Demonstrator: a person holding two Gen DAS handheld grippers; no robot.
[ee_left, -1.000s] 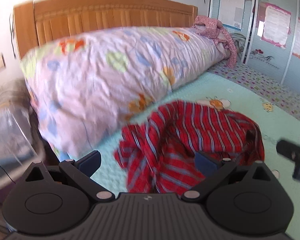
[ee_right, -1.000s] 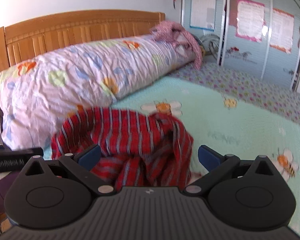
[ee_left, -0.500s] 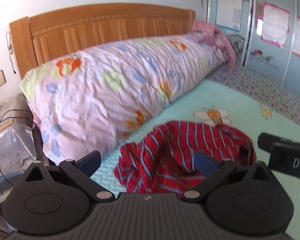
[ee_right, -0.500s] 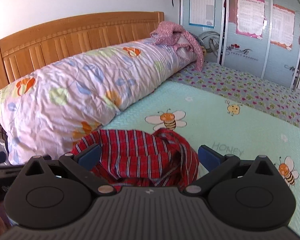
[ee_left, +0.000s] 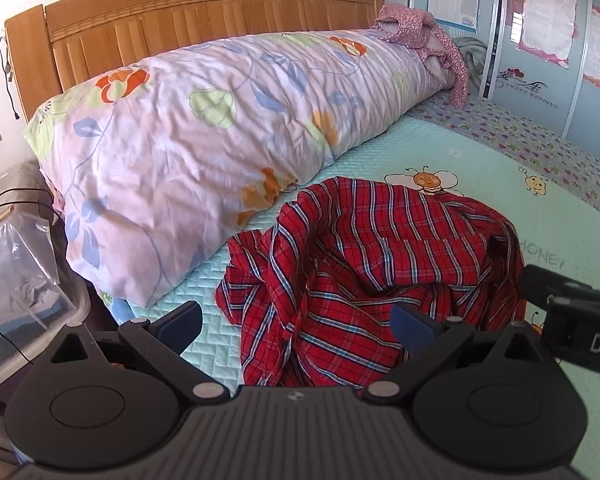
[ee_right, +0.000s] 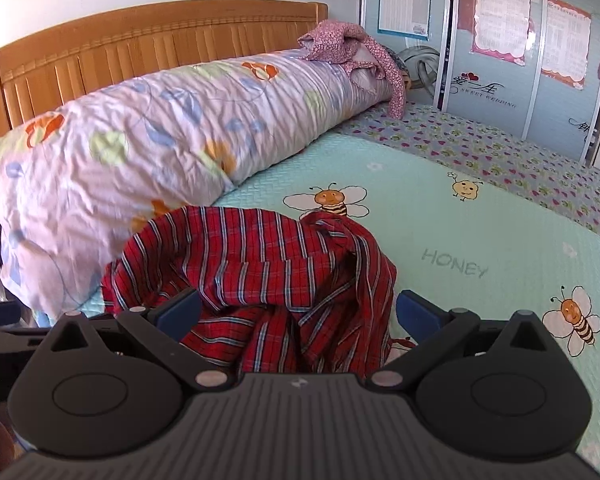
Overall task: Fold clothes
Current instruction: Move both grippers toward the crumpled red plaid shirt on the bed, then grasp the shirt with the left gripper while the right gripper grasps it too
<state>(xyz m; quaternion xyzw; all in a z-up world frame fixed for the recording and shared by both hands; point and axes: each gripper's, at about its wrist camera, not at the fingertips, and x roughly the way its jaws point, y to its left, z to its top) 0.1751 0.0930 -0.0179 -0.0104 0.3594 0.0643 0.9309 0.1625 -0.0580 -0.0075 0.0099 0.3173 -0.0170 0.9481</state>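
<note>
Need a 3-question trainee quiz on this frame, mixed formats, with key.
1. True or false: the red plaid shirt lies folded flat on the green bee-print bedcover.
2. Multiple choice: the left gripper and right gripper are A) both open, holding nothing; B) both shut on the shirt; C) one open, one shut.
3. Fill in: the pink garment is draped over the far end of the floral ____.

Key: 1 false, it lies crumpled in a heap. 2 A. 3 quilt, the long roll along the wooden headboard.
</note>
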